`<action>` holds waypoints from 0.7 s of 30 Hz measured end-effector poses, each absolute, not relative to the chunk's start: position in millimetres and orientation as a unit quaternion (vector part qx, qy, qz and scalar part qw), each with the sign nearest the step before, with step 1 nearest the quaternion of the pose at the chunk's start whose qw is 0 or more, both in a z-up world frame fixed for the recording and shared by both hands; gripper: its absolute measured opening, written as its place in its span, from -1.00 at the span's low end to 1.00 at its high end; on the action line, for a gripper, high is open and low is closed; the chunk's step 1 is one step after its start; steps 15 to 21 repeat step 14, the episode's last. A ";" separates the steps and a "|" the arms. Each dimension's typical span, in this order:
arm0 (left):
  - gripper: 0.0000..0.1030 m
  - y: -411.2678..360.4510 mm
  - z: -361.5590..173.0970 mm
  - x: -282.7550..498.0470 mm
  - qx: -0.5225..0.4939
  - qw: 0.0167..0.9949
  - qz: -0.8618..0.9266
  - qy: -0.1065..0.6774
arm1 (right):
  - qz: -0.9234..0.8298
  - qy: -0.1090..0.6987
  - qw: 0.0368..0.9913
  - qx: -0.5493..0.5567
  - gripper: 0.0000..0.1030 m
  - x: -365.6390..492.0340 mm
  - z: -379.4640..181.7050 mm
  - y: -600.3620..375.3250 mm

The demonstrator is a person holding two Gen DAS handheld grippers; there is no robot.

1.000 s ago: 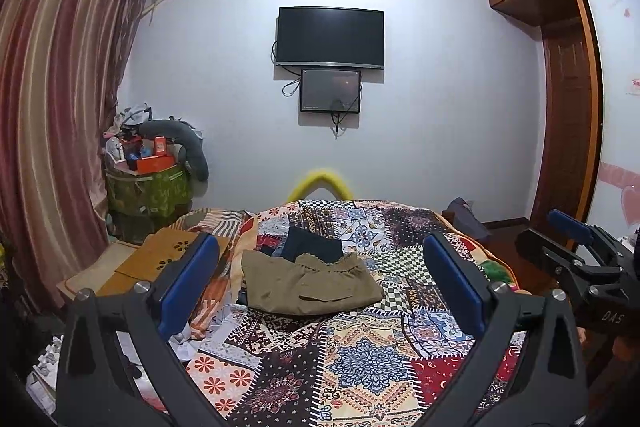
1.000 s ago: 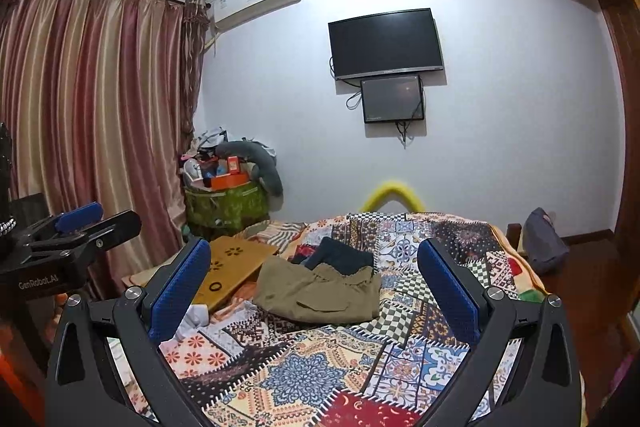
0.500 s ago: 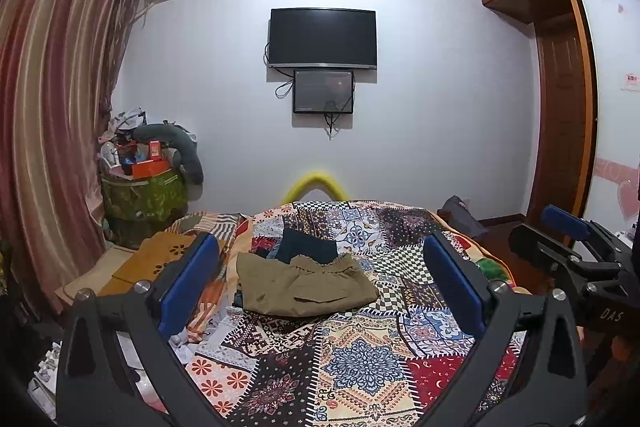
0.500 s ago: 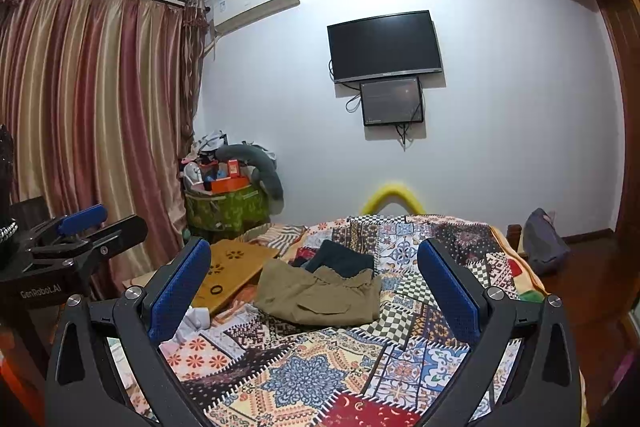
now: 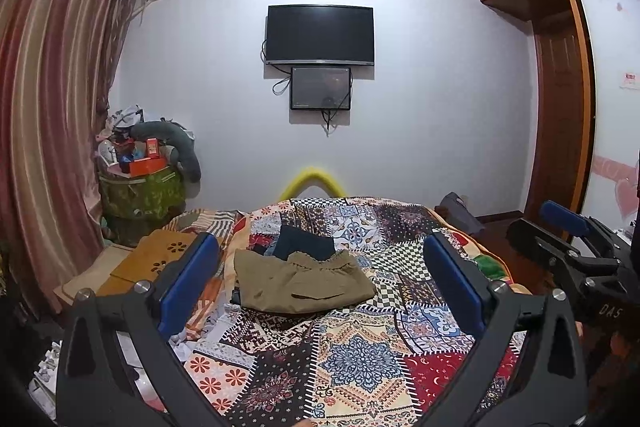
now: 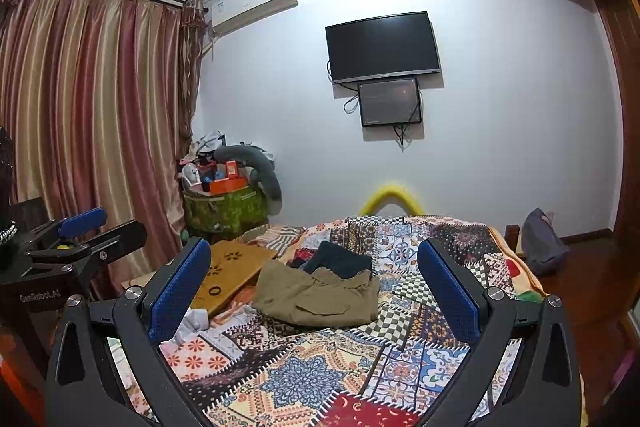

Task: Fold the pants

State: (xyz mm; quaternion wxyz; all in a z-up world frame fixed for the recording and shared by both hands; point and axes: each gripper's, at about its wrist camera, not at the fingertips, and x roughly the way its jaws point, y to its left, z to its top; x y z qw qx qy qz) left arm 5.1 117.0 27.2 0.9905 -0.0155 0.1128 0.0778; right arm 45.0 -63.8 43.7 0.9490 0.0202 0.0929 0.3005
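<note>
Folded khaki pants [image 5: 304, 283] [image 6: 320, 295] lie on a patchwork bedspread [image 5: 360, 355] [image 6: 304, 379], toward its far left part. A dark navy folded garment [image 5: 306, 247] [image 6: 342, 261] sits just behind them. My left gripper [image 5: 320, 283] hangs open above the near part of the bed, well short of the pants, nothing between its blue pads. My right gripper [image 6: 314, 287] is open too, equally far back and empty. Each gripper shows at the edge of the other's view: the right one [image 5: 568, 247], the left one [image 6: 80, 235].
A wooden lap tray [image 5: 160, 259] [image 6: 228, 275] rests at the bed's left edge beside striped curtains [image 6: 80, 127]. A green bin piled with clutter [image 5: 140, 187] stands in the corner. A TV [image 5: 320, 35] hangs on the far wall. A wardrobe [image 5: 560, 87] is at right, a grey bag [image 6: 540, 243] on the floor.
Both grippers have drifted slightly, tilting the views a little upward. The pants and other garment have not moved, and both grippers stay open.
</note>
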 end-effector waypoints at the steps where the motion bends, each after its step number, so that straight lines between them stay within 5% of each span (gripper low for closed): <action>1: 1.00 117.2 26.9 5.3 -0.017 0.990 0.076 0.114 | 0.300 0.092 0.949 0.020 0.99 44.9 43.4 -63.6; 21: 1.00 115.9 22.6 9.4 -0.017 0.990 0.071 0.122 | 0.297 0.096 0.950 0.021 0.99 44.4 41.1 -60.2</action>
